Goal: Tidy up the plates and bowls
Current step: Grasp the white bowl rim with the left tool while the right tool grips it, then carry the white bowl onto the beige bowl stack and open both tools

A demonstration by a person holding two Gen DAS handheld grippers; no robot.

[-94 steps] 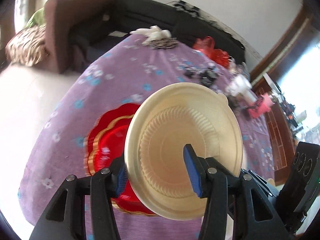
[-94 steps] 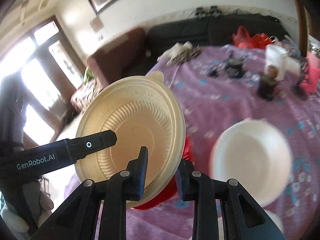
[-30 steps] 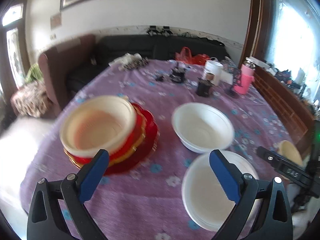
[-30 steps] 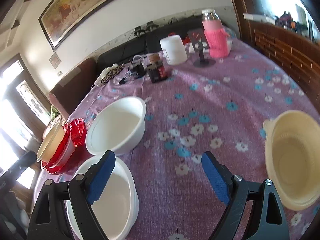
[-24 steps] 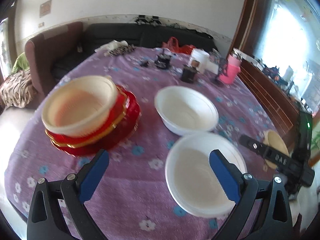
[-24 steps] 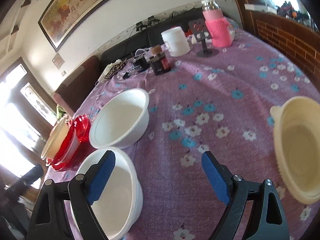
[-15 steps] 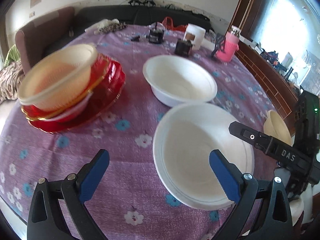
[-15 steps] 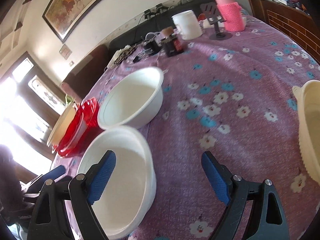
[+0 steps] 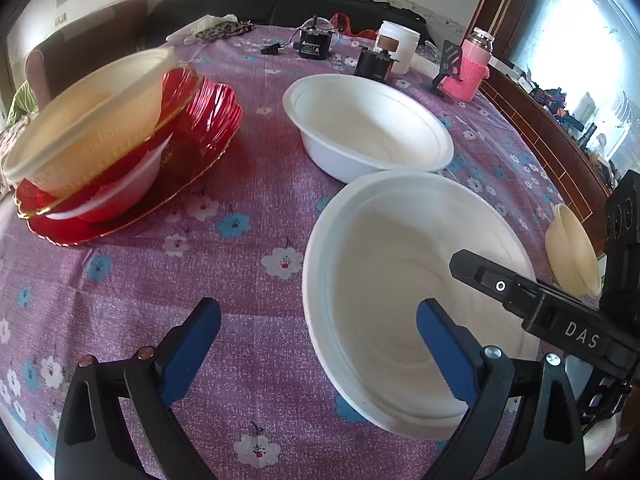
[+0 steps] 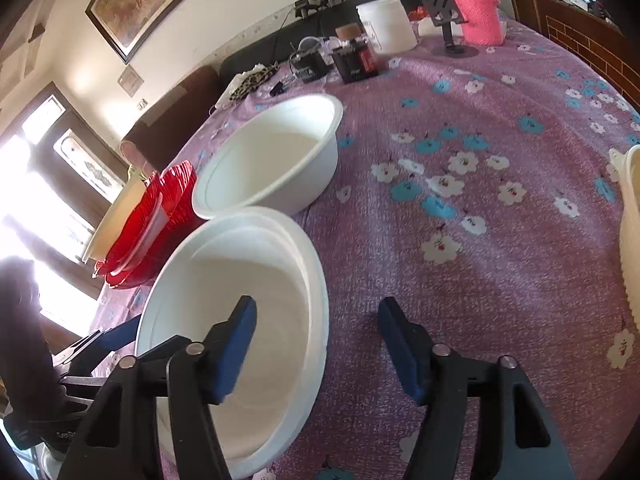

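A near white bowl (image 9: 408,280) sits on the purple flowered tablecloth (image 9: 240,264). My left gripper (image 9: 318,344) is open, its right finger over the bowl's inside and its left finger outside the near rim. My right gripper (image 10: 316,344) is open and straddles the same bowl's (image 10: 240,320) right rim. A second white bowl (image 9: 368,124) stands behind it, also in the right wrist view (image 10: 276,156). At left a cream bowl (image 9: 88,116) rests tilted on a stack of red plates (image 9: 192,136). Another cream bowl (image 9: 572,248) sits at the right edge.
At the far side of the table stand a white jar (image 9: 398,50), a pink-sleeved bottle (image 9: 474,64), a black phone stand (image 10: 444,16) and small black devices (image 9: 316,42). A sofa (image 9: 280,8) lies beyond. A wooden sideboard (image 9: 552,136) runs along the right.
Both grippers released the cream bowl onto the red plate stack, opened, and moved down to the near white bowl, now straddling its rim from opposite sides.
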